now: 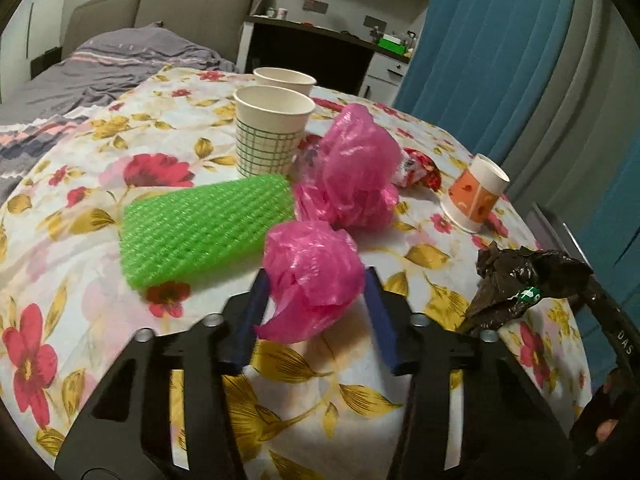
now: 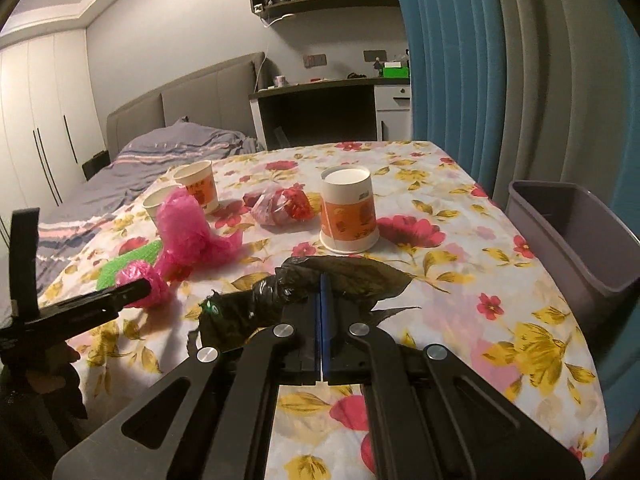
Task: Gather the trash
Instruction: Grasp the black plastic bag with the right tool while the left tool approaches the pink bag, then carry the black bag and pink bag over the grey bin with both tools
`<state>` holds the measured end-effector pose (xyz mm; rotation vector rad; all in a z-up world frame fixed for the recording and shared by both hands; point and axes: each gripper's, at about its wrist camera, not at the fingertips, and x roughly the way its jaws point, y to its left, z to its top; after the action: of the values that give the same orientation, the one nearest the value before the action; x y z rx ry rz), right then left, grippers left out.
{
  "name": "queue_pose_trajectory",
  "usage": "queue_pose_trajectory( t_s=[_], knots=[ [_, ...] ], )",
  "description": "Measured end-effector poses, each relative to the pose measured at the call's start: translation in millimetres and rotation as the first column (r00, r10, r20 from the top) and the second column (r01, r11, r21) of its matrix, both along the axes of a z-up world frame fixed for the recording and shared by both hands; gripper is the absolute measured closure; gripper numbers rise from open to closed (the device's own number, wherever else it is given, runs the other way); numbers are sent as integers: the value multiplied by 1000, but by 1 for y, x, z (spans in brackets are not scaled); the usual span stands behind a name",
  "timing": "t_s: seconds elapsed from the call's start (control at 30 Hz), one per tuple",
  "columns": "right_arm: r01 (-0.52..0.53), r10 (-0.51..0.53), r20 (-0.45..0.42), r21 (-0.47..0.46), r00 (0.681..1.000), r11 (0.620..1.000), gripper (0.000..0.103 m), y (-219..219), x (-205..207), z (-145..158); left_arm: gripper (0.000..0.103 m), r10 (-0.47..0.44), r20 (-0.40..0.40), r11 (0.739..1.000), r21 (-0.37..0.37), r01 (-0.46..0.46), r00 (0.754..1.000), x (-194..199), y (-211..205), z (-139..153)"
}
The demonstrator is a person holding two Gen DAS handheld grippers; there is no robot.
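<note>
Left wrist view: your left gripper stands wide around the near pink bag wad, not yet pinching it. Your right gripper is closed on the black bag, beside the grey bin at the table's right edge. Close carelessly and the slippery, springy wad could squirt out or drag the green mesh beside it. The floral tablecloth is soft; a bed lies behind the table

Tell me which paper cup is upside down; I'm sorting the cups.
The orange-patterned cup nearest the grey bin, standing alone on its rim with its white base up. The green-checked cup and the cup behind it stand mouth up.
</note>
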<state>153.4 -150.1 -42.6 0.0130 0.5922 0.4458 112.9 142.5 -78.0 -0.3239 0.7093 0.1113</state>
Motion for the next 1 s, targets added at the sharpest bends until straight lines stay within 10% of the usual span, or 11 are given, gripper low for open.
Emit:
queue_pose_trajectory(
  t_s=[1.0],
  knots=[
    [39,-44,78,66,996,997,102,-46,-25,24,75,-76,221,997,36,69,972,-68,-40,77]
  ],
)
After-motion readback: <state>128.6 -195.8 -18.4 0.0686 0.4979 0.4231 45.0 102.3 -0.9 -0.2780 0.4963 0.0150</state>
